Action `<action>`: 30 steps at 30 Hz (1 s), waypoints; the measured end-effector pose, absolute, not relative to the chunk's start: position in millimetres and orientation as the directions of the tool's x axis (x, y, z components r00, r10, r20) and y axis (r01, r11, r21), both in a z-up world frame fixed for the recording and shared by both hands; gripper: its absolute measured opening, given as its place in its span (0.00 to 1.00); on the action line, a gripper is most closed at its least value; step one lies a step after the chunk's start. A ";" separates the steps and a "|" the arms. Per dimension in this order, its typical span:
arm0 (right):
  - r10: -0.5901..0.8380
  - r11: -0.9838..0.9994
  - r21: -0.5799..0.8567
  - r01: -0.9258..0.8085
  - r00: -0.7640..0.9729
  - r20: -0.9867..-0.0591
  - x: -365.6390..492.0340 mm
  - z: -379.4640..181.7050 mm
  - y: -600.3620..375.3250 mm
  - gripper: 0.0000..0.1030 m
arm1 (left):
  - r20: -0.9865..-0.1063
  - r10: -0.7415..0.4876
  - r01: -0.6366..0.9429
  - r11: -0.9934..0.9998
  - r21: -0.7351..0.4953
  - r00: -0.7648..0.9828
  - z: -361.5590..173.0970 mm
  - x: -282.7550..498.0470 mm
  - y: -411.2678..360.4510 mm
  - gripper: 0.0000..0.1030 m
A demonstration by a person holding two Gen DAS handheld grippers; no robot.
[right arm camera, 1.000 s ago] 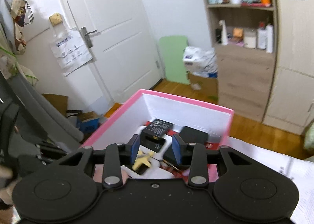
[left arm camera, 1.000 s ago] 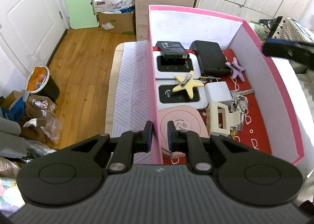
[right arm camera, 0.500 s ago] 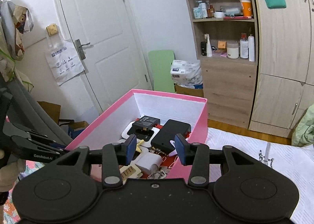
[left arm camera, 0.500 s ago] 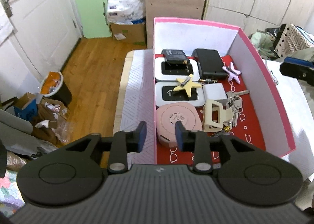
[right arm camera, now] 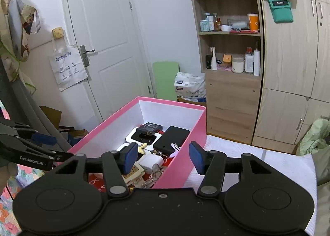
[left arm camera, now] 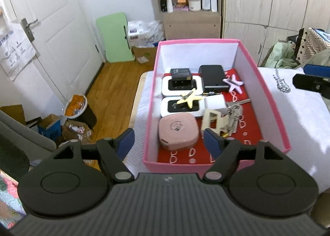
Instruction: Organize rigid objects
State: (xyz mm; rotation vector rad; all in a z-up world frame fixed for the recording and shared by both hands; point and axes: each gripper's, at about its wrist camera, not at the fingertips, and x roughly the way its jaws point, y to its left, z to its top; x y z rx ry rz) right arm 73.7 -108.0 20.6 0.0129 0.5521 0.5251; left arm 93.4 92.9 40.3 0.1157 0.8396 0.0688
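Both jaws are opening with nothing between them — the left hand-held gripper [left arm camera: 168, 140] and right hand-held gripper [right arm camera: 163, 158] hover by the pink box [left arm camera: 266, 95] on the bed [left arm camera: 299, 112]. The items sit packed inside; a low pass could clip its wall and jumble them.

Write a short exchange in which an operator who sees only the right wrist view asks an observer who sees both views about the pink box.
Operator: The right gripper hides the near end of the pink box. What lies there?
Observer: A rounded pink case, lying flat.
Operator: I see the left gripper only side on. Is it holding anything?
Observer: No. The left gripper has its jaws opening, and its pads touch nothing.
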 end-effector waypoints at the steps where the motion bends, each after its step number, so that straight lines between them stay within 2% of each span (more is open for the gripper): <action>1: 0.478 0.869 0.147 -0.473 0.726 -0.494 70.0 21.3 -109.9 0.61 | -0.734 0.099 -0.010 0.992 0.124 0.672 40.5 90.4 88.5 0.77; 7: 0.458 0.881 0.136 -0.453 0.746 -0.483 47.6 24.0 -124.2 0.64 | -0.710 0.058 0.004 0.996 0.085 0.702 40.8 73.4 65.2 0.83; 10: 0.433 0.895 0.125 -0.429 0.764 -0.479 36.7 22.6 -130.9 0.76 | -0.697 0.057 -0.003 0.997 0.078 0.715 39.3 67.8 55.4 0.86; 12: 0.416 0.903 0.111 -0.415 0.781 -0.467 27.7 21.3 -134.5 0.93 | -0.689 0.042 -0.007 0.999 0.053 0.723 39.0 63.4 52.5 0.86; 14: 0.385 0.918 0.097 -0.384 0.809 -0.445 18.0 20.0 -138.7 1.00 | -0.678 0.026 -0.011 1.000 0.026 0.734 38.9 58.6 48.9 0.86; 17: 0.329 0.941 0.076 -0.330 0.839 -0.434 4.5 18.4 -145.0 1.00 | -0.669 0.017 -0.015 1.000 0.009 0.743 38.6 52.7 42.8 0.87; 20: 0.281 0.957 0.086 -0.275 0.822 -0.495 -2.2 17.7 -150.6 1.00 | -0.686 -0.005 0.009 1.000 0.003 0.727 35.9 49.7 36.5 0.93; 30: 0.232 0.971 0.078 -0.226 0.819 -0.525 -27.2 14.0 -158.5 1.00 | -0.700 -0.021 0.048 0.999 0.019 0.714 24.0 34.4 19.3 0.94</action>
